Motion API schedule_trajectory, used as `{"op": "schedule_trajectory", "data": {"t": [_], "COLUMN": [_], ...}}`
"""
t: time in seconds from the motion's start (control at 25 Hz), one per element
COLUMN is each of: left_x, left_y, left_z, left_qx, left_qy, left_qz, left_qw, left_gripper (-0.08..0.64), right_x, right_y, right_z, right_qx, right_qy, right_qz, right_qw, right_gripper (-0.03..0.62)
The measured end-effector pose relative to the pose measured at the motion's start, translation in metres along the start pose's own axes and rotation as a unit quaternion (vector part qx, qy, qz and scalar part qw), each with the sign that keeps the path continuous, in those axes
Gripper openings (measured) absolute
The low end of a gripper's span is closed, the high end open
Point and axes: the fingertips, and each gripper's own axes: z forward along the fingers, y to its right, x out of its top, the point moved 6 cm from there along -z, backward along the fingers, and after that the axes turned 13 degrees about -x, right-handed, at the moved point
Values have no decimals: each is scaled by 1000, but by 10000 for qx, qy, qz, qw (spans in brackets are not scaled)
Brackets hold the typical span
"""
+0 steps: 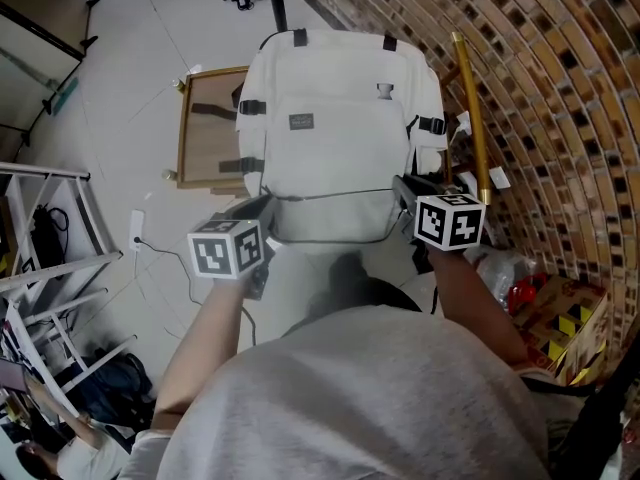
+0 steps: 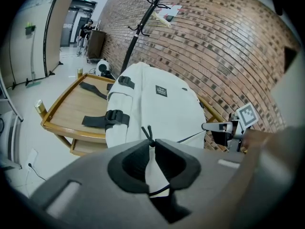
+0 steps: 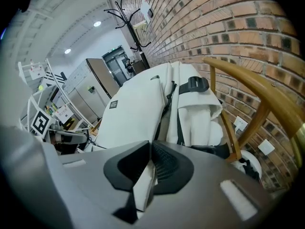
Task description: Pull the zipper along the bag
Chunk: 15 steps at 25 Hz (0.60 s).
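One white backpack lies front-up along the right side of a wooden table with a raised rim, and its near end hangs over the table's near edge toward the person. One small dark label sits on the backpack's front. One dark zipper line crosses the bag close to that near end. Two loose black straps rest on the bare wood by the bag's left side. There are two grippers, each carrying one marker cube. The left gripper is at the bag's near left corner and the right gripper at its near right corner, well apart, with the zipper line running between them. Both bare forearms reach forward from the grey-shirted torso, the left forearm slanting up toward the bag and the right forearm angling in from the brick-wall side. In the left gripper view the jaws are clenched on the black zipper pull cord, whose knotted end sticks up just past the tips, and white fabric fills the gap behind it. In the right gripper view the jaws are clamped on a fold of the bag's white fabric. One black coat stand rises by the brick wall beyond the table's far edge.
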Motion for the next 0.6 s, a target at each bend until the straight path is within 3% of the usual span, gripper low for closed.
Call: {"op": "schedule_trajectory", "data": {"t": [0.6], "left_x": [-5], "left_y": [-24], "left_z": [-21], "left_qx": [331], "left_qy": [196], "left_qz": [-236], "left_qw": [9990], "left_gripper": [40], "right_x": [-1], "right_y": [2], "right_z": [-2], "right_qx": [-30], "right_qy": [43], "right_qz": [3], "right_qw": [10000], "right_gripper": [21]}}
